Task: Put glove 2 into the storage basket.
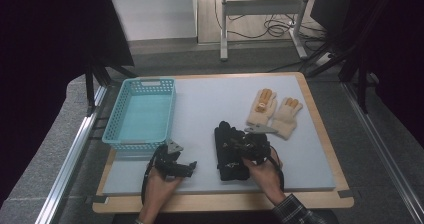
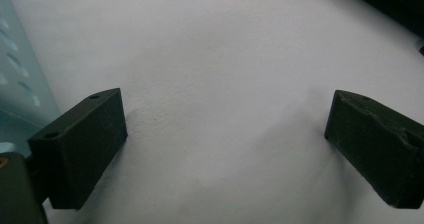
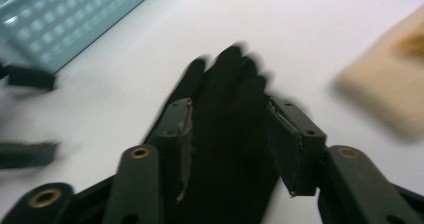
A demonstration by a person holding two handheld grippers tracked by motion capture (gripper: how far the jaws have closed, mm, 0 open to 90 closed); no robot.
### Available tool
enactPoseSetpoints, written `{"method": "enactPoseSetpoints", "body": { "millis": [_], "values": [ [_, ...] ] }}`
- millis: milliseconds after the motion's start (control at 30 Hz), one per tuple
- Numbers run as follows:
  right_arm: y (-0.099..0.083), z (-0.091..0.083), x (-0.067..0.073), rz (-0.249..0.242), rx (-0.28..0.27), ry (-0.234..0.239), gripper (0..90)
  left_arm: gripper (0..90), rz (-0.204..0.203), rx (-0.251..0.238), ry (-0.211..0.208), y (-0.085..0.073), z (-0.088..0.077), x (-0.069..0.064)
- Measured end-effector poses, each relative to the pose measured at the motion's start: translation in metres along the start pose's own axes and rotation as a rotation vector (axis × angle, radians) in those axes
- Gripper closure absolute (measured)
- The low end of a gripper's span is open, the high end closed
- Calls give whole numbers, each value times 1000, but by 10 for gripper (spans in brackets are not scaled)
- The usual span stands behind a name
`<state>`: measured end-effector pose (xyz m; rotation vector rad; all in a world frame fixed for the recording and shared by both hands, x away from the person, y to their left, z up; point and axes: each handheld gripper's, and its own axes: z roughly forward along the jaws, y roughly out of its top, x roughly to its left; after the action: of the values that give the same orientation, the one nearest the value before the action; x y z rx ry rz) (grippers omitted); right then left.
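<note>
Grey mat (image 1: 210,104) covers most of the wooden table (image 1: 327,149), wood border showing at the right and near edges. Teal basket (image 1: 141,113) sits at the mat's left edge, long side running front to back, nothing in it. 2 tan gloves (image 1: 274,110) lie side by side at far right, fingers pointing away, close to the right edge. Black glove (image 1: 227,151) lies near centre-front, fingers pointing away, just short of the tan pair. Wide bare mat between basket and gloves, and along the far edge. Left gripper (image 1: 184,168) is low over the front-left mat, just past the basket's near corner, pointing right; in the left gripper view its jaws stand wide apart over bare mat, nothing between them, basket wall at frame left. Right gripper (image 1: 248,145) sits over the black glove, hand (image 1: 265,171) behind it; in the right gripper view the jaws straddle the glove's body on both sides, partly apart; blur hides whether they press it. Sleeve (image 1: 295,209) is plaid.
</note>
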<state>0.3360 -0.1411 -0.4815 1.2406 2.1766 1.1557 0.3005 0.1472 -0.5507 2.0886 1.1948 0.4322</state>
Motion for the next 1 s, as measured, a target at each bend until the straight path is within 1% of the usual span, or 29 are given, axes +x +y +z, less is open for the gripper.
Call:
{"method": "enactPoseSetpoints", "body": {
  "millis": [33, 100, 133, 200, 267, 333, 400, 500, 567, 600, 667, 800, 833, 867, 933, 967, 1000],
  "values": [
    [5, -3, -6, -19, -12, -15, 508, 35, 0, 0, 0, 0, 0, 0],
    [11, -4, -15, -49, -17, -15, 509, 34, -1, -1, 0, 0, 0, 0],
    [14, -2, -20, -62, -11, -11, 513, 35, 0, 0, 0, 0, 0, 0],
    [16, 4, -26, -65, 2, -5, 528, 35, 2, 1, -1, 0, 0, 0],
    [16, 14, -33, -59, 30, 19, 528, 35, 3, 2, -1, 0, 0, 0],
    [14, 24, -35, -50, 60, 57, 520, 35, 3, 2, -1, 0, 0, 0],
    [11, 29, -35, -47, 75, 76, 518, 35, 3, 3, -1, 0, 0, 0],
    [7, 27, -36, -80, 83, 85, 540, 35, 3, 4, 0, 0, 0, 0],
    [2, 21, -40, -120, 98, 86, 589, 35, 3, 4, 0, 0, 0, 0],
    [0, 19, -43, -128, 106, 88, 617, 35, 3, 4, 0, 0, 0, 0],
    [-9, 11, -52, -122, 123, 115, 655, 35, 3, 2, -1, 0, 0, 0],
    [-27, 2, -62, -98, 147, 157, 657, 35, 2, 3, -2, 0, 0, 0],
    [-32, 0, -63, -99, 160, 176, 657, 35, 2, 3, -2, 0, 0, 0],
    [-38, -1, -63, -104, 172, 191, 677, 35, 2, 3, -2, 0, 0, 0],
    [-47, -3, -61, -120, 192, 237, 735, 37, 3, 2, -2, 0, -1, 0],
    [-50, -4, -60, -126, 199, 247, 751, 39, 4, 2, -2, 0, -1, 0],
    [-53, -4, -58, -134, 191, 250, 773, 42, 6, 0, -2, 0, -1, 0]
  ]
}}
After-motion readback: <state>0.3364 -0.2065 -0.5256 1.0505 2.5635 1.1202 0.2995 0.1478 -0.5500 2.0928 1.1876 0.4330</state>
